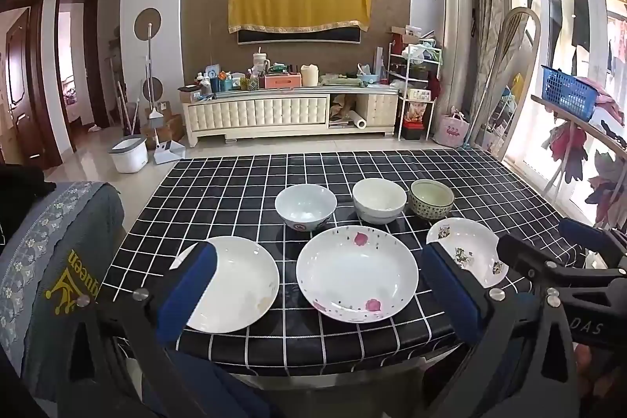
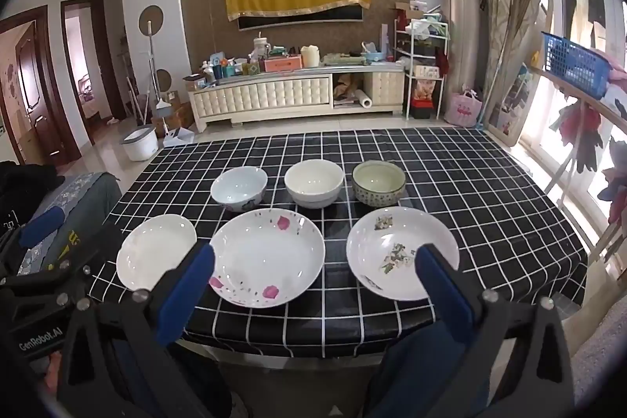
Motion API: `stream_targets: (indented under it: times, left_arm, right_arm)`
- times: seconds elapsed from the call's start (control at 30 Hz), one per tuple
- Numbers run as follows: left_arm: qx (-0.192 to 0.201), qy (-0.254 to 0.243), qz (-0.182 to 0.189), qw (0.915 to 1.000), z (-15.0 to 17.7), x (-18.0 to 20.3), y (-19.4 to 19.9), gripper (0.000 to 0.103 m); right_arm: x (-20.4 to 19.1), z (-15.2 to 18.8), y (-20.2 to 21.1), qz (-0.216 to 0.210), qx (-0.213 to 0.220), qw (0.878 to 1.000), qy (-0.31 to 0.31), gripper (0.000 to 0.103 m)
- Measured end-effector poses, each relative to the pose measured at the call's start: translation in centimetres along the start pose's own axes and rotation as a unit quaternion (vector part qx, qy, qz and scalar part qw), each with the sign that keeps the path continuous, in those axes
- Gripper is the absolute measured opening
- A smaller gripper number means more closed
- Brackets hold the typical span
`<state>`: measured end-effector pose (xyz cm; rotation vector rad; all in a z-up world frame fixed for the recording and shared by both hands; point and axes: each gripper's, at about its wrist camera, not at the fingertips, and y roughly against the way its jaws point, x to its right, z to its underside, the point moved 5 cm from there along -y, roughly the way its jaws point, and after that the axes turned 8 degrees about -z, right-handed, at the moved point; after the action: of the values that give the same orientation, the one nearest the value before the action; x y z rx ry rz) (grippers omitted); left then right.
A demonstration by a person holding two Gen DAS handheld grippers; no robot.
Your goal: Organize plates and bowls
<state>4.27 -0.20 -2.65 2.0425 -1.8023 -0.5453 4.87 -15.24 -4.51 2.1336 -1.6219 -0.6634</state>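
**Six dishes in two rows, both grippers spread wide at the near edge**

On the black checked tablecloth [image 1: 450,179] stand three bowls in a far row and three plates in a near row, all upright and apart from each other. From left to right the bowls are a white bowl with a patterned base [image 1: 305,206], a plain white bowl [image 1: 379,200] and a green patterned bowl [image 1: 432,199]. In front of them lie a plain white plate [image 1: 235,285], a larger petal-print plate [image 1: 356,275] and a floral plate [image 1: 466,249].

The left gripper [image 1: 319,294] hangs at the near table edge with its blue-padded fingers [image 1: 188,288] spread wide and holding nothing; in its view the petal-print plate lies between them, beyond the tips.

The right gripper [image 2: 313,294] is likewise wide apart and empty. Its left pad sits between the plain white plate [image 2: 156,249] and the petal-print plate [image 2: 270,257], while its right pad overlaps the floral plate [image 2: 392,253] in view. Contact with any dish cannot be told.
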Motion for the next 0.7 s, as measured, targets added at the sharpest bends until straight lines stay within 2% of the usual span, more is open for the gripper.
stream_targets:
  times: [0.7]
  left_arm:
    - [-0.003,-0.001,0.009,1.0000,0.26,0.02,0.03,0.103]
  right_arm:
    - [-0.03,0.29,0.05,0.006,-0.008,1.000,-0.006,0.103]
